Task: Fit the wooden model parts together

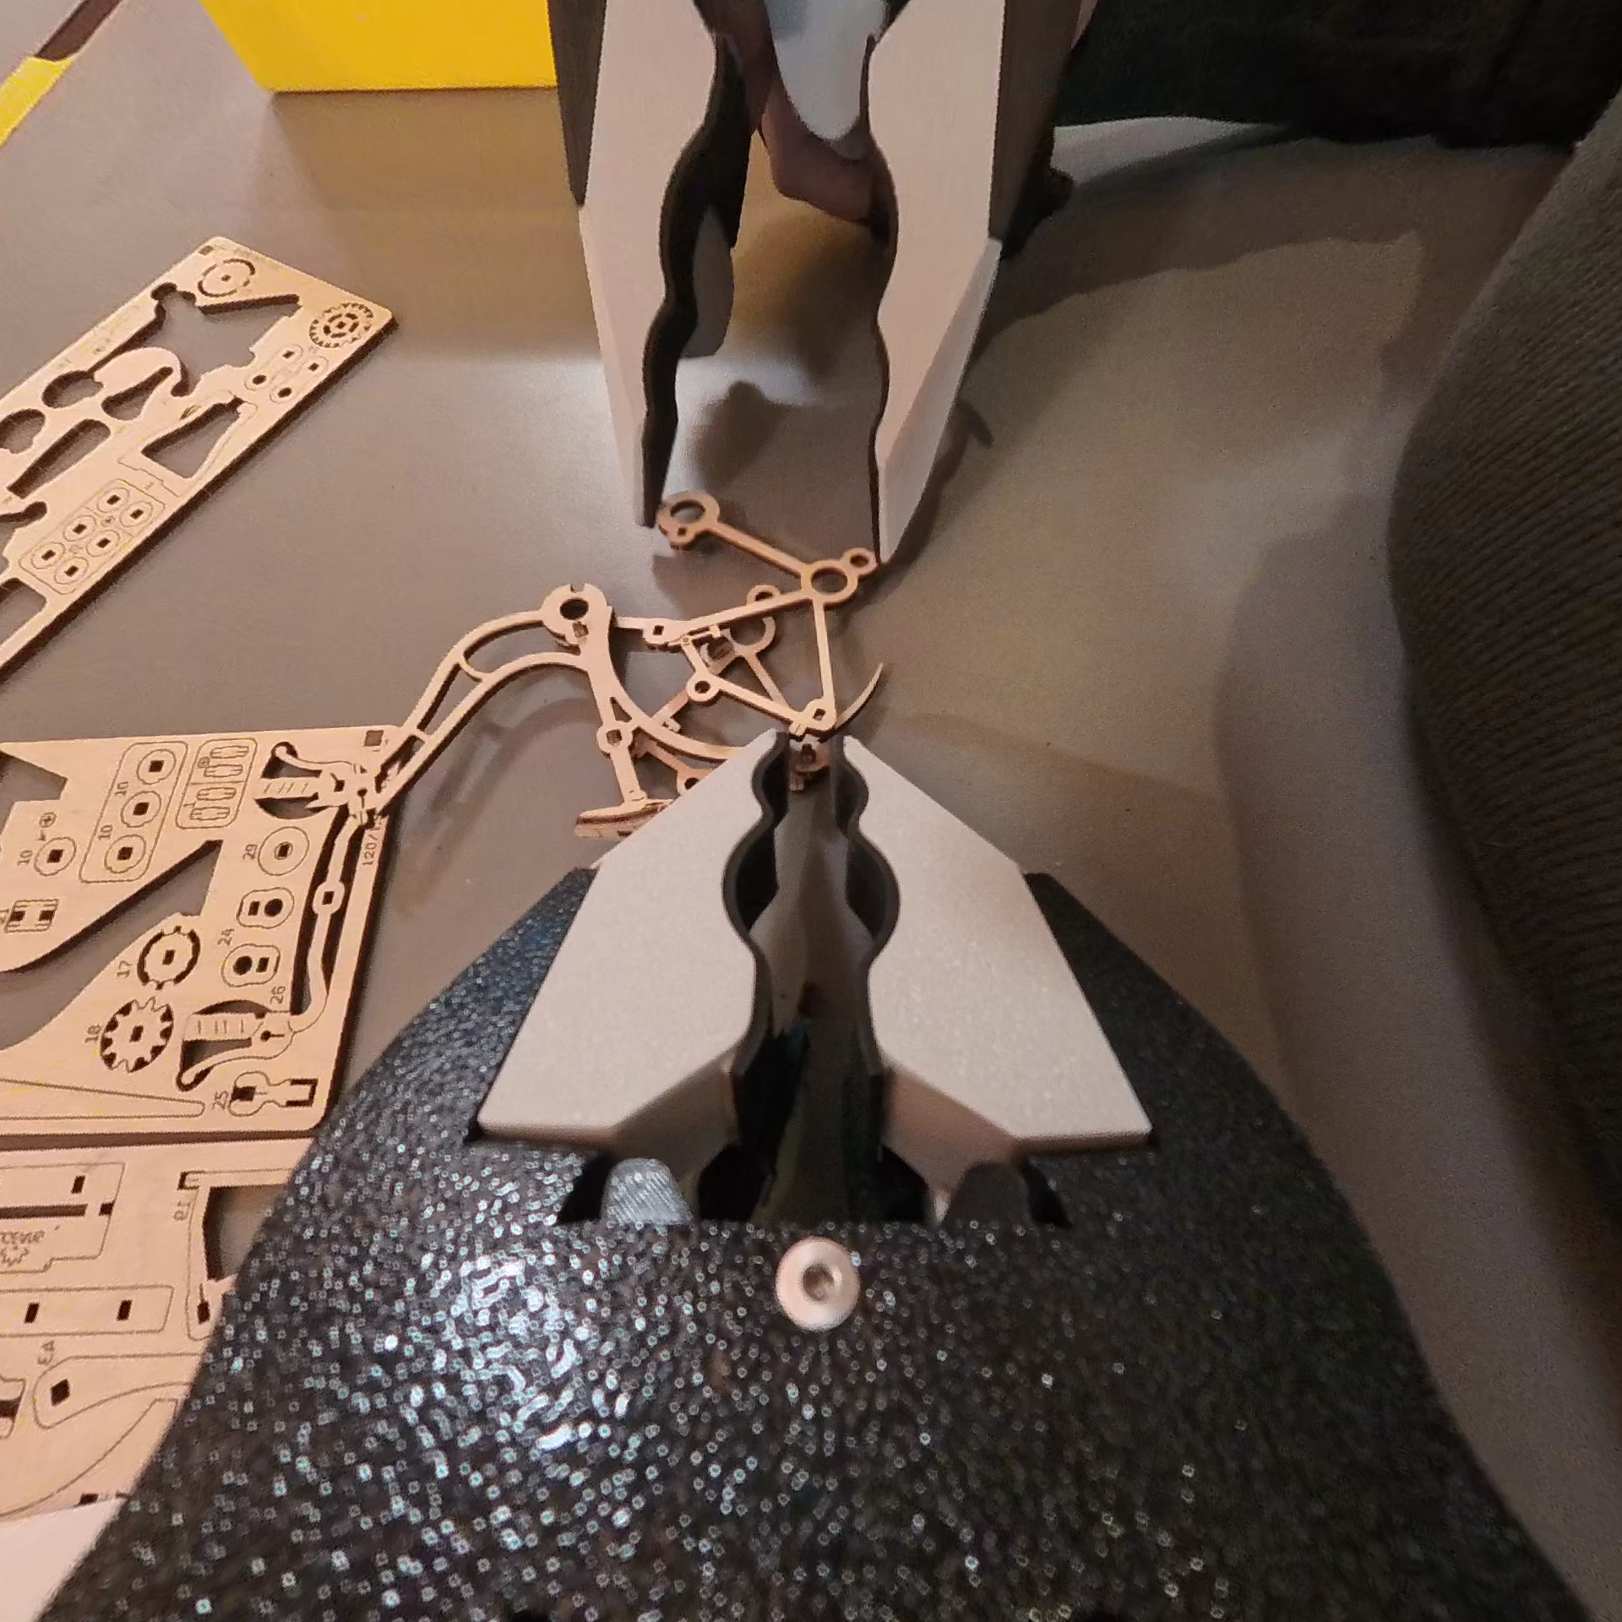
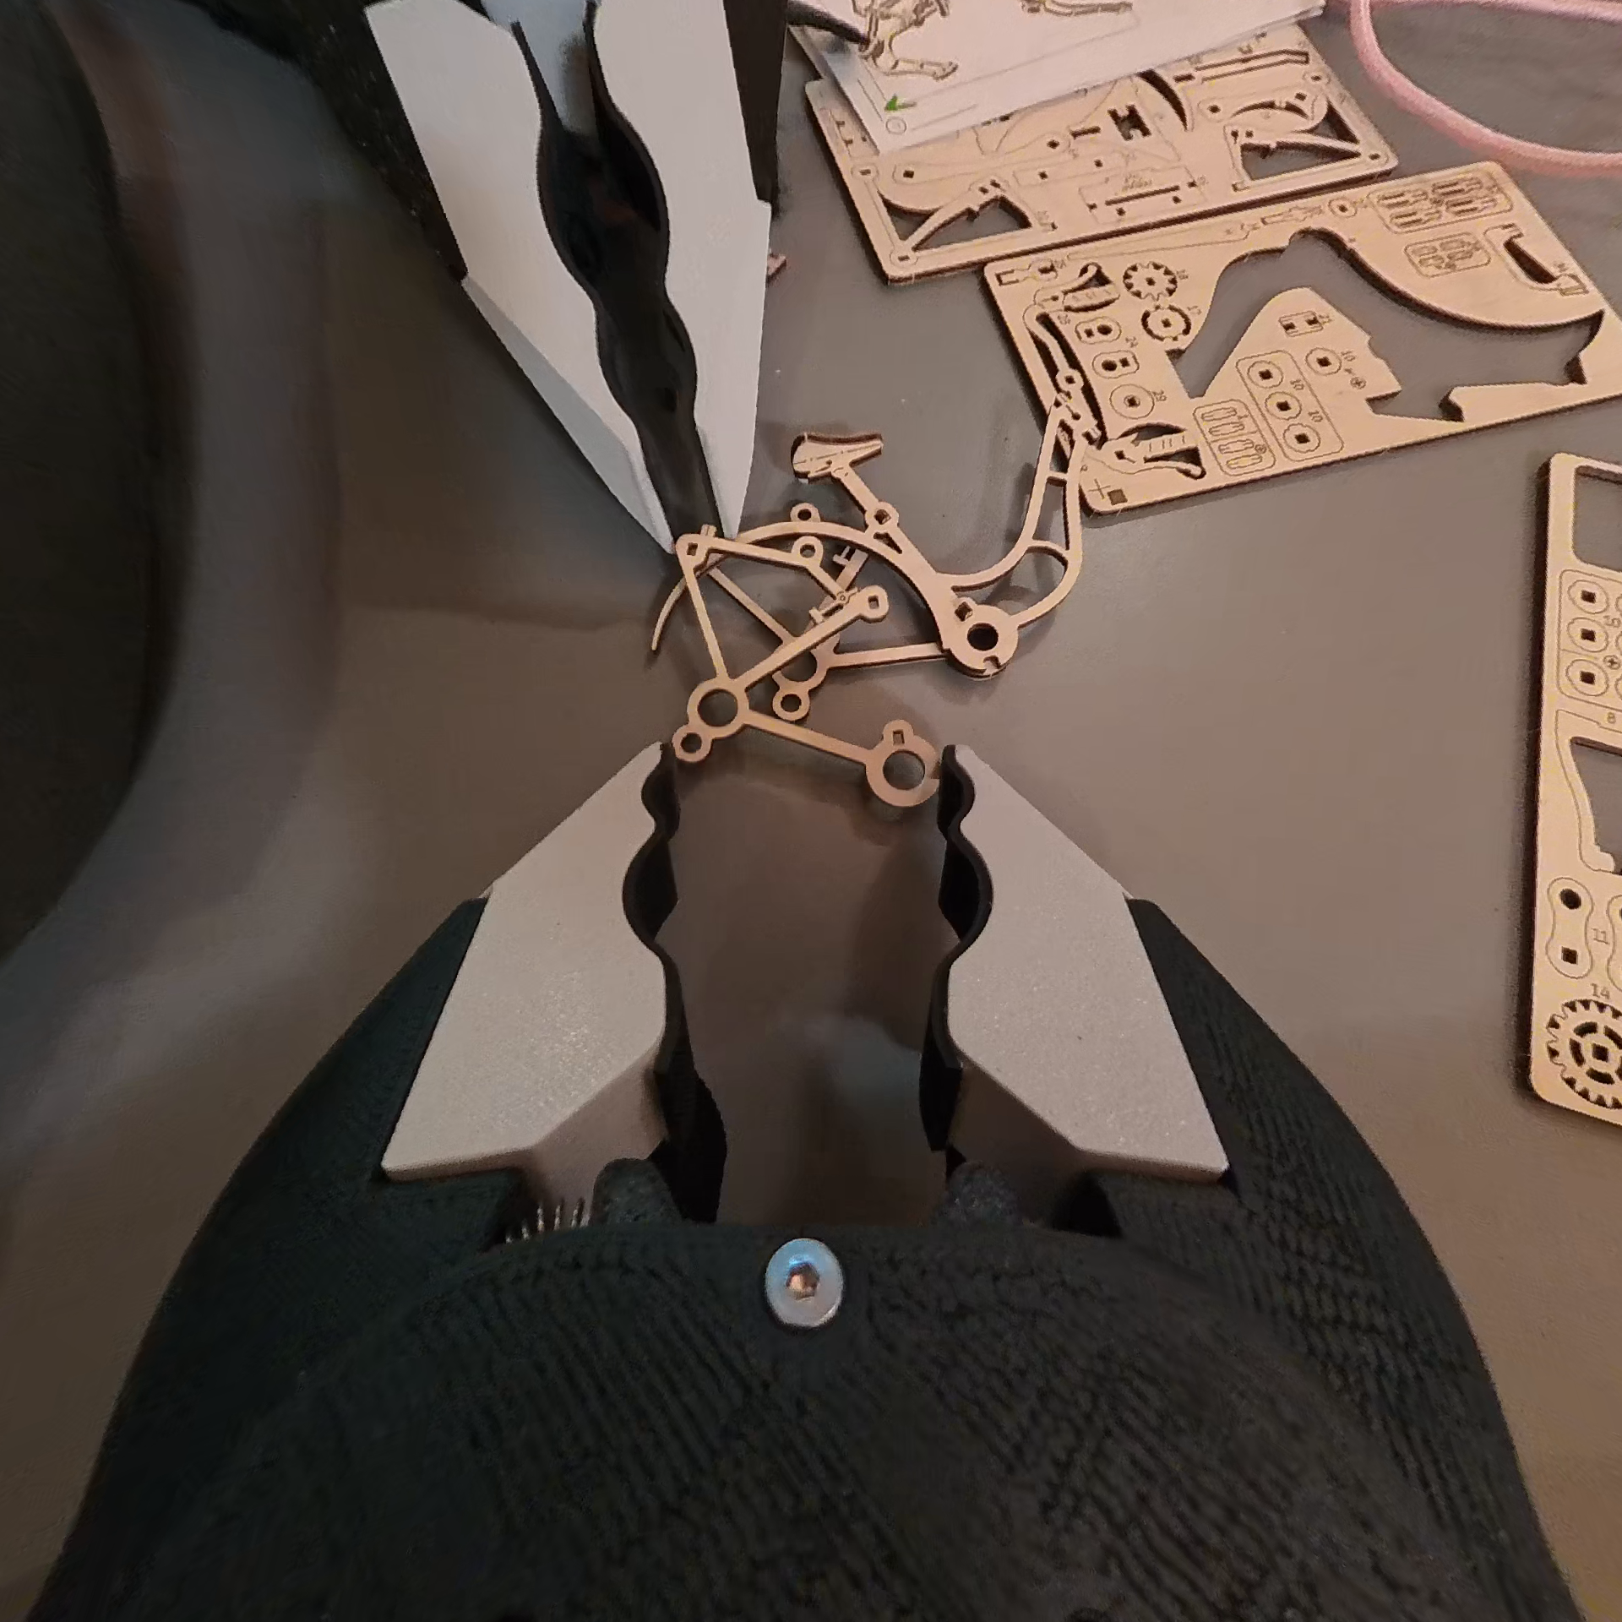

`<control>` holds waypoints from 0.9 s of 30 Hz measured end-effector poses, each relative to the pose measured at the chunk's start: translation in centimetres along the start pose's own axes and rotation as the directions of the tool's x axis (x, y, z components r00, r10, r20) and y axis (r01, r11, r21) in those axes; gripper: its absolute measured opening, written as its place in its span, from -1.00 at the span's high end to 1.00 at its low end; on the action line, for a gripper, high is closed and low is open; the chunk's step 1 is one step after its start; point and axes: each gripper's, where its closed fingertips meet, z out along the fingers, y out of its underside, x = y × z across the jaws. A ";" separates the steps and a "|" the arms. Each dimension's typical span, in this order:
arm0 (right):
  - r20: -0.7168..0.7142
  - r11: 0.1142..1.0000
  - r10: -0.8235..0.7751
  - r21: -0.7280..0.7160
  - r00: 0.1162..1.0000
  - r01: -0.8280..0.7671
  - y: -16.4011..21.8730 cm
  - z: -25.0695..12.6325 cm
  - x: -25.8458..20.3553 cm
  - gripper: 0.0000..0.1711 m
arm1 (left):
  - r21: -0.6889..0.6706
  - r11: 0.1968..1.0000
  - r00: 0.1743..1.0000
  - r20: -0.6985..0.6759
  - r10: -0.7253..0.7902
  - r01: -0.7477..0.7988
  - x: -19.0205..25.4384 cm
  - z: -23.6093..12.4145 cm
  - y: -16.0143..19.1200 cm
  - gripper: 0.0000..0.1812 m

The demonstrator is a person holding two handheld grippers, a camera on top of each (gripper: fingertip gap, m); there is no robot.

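On the grey table [image 1: 1097,614] lies a thin, pale wooden frame assembly [image 1: 702,693], laser-cut and shaped like a small bicycle frame: a curved, double-railed neck sweeping out to one side, a saddle-shaped piece on a straight post, a triangle of slim struts, and several round eyelets at the joints. A fine curved sliver arcs off one corner of the triangle. A separate-looking link piece [image 2: 807,746], with a ring at each end, lies across the end of the triangle nearest the right gripper; whether it is joined to the frame I cannot tell.

The left gripper [image 1: 812,746] has its 2 grey fingers nearly together, pinching the corner of the frame where the sliver meets the triangle. In the right wrist view the same gripper [image 2: 693,527] comes down steeply with its tips on that corner.

The right gripper [image 2: 803,759] stands wide apart, holding nothing, its tips low to the table on either side of the ringed link. From the left wrist view it [image 1: 768,527] faces the other gripper across the frame.

Beside the frame lie several flat wooden part sheets [image 2: 1316,369], some with cut-outs already emptied; the frame's neck overlaps the edge of one. A yellow box [image 1: 377,44] sits at the far edge, and a pink cord [image 2: 1448,132] curls near the sheets.
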 end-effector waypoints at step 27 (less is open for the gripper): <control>0.167 0.903 -0.330 -0.232 0.929 0.362 0.2 -0.4 -3.1 0.69 | 0.000 1.000 1.000 -0.002 -0.004 0.004 -0.1 0.0 0.0 0.93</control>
